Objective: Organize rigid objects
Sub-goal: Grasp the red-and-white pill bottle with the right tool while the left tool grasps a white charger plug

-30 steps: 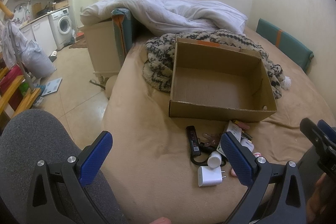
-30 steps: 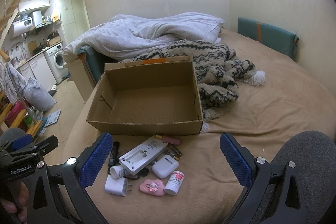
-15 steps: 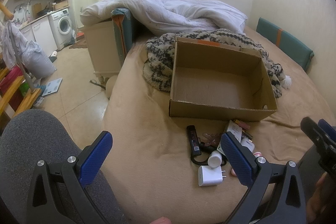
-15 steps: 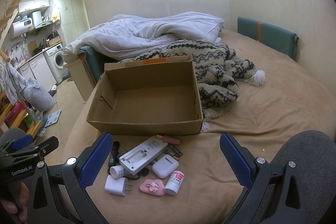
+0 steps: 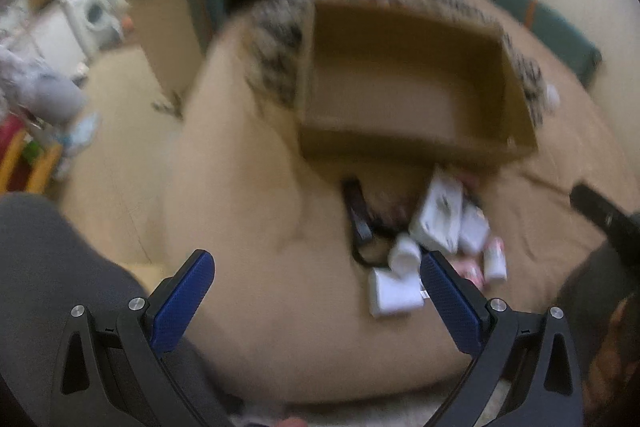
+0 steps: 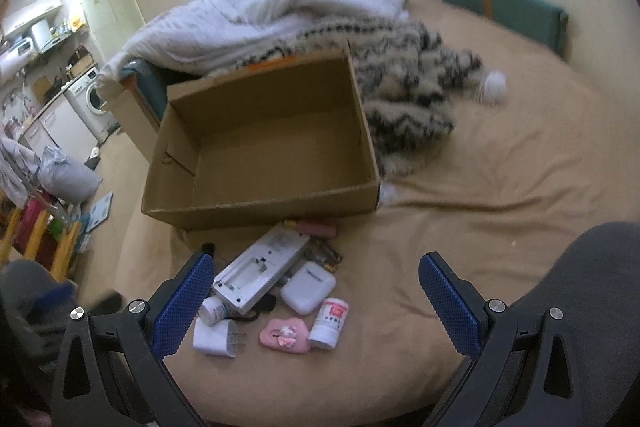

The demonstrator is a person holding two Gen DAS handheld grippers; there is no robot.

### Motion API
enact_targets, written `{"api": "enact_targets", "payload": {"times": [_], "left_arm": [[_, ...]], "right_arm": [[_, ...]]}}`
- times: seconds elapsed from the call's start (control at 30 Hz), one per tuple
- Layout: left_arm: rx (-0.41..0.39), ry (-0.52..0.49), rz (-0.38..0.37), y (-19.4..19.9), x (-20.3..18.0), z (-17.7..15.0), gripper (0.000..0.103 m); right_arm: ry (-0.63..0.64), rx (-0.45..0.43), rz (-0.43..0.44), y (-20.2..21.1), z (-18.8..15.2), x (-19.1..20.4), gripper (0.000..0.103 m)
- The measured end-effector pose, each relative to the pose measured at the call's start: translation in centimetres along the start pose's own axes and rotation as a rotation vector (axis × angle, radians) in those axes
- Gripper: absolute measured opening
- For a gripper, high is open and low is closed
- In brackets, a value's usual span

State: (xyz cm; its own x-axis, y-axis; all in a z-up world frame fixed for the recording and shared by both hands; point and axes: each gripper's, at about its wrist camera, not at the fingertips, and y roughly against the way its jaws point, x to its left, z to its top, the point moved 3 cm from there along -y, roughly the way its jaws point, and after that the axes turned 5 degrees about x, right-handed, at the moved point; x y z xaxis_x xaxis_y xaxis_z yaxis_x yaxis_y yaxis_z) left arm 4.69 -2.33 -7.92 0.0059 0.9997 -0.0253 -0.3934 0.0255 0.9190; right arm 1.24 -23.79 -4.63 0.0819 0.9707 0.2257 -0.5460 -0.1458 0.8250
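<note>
Left gripper point(image 5: 316, 291) and right gripper point(image 6: 316, 291) both spread wide, holding nothing, hovering over the small items point(image 6: 276, 303) clustered on the bed just in front of the empty cardboard box point(image 6: 260, 211). Risk: items touch and overlap, so closing on the white charger point(image 6: 216, 339) could nudge the little bottle point(image 6: 212, 309) or drag its neighbours; left view is blurred, aim uncertain.

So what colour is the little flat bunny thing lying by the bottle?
Pink bunny thing, beside the small bottle; clearest in the right wrist view.
</note>
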Motion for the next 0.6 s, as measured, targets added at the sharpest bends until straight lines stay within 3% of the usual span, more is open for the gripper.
{"api": "enact_targets", "payload": {"times": [0.13,0.2,0.33,0.4,0.47,0.6], "left_arm": [[0.180,-0.043,-0.034,-4.0,-1.9,-0.6,0.090],[0.238,-0.048,-0.045,-5.6,-2.8,-0.7,0.089],[0.311,-0.019,-0.065,-7.3,-3.5,-0.8,0.089],[0.334,-0.003,-0.071,-8.0,-3.8,-0.9,0.088],[0.351,-0.003,-0.071,-8.5,-4.1,-0.9,0.087],[0.403,0.006,-0.076,-9.9,-4.4,-1.7,0.080]], "right_arm": [[-0.070,0.130,0.053,-2.8,0.3,-1.2,0.103],[-0.104,0.196,0.078,-4.2,0.2,-1.7,0.103],[-0.179,0.354,0.116,-7.2,-0.9,-2.6,0.080],[-0.205,0.412,0.104,-8.5,-1.7,-2.9,0.076],[-0.221,0.452,0.104,-9.6,-2.2,-2.9,0.061],[-0.242,0.510,0.097,-11.6,-3.2,-2.8,0.054]]}}
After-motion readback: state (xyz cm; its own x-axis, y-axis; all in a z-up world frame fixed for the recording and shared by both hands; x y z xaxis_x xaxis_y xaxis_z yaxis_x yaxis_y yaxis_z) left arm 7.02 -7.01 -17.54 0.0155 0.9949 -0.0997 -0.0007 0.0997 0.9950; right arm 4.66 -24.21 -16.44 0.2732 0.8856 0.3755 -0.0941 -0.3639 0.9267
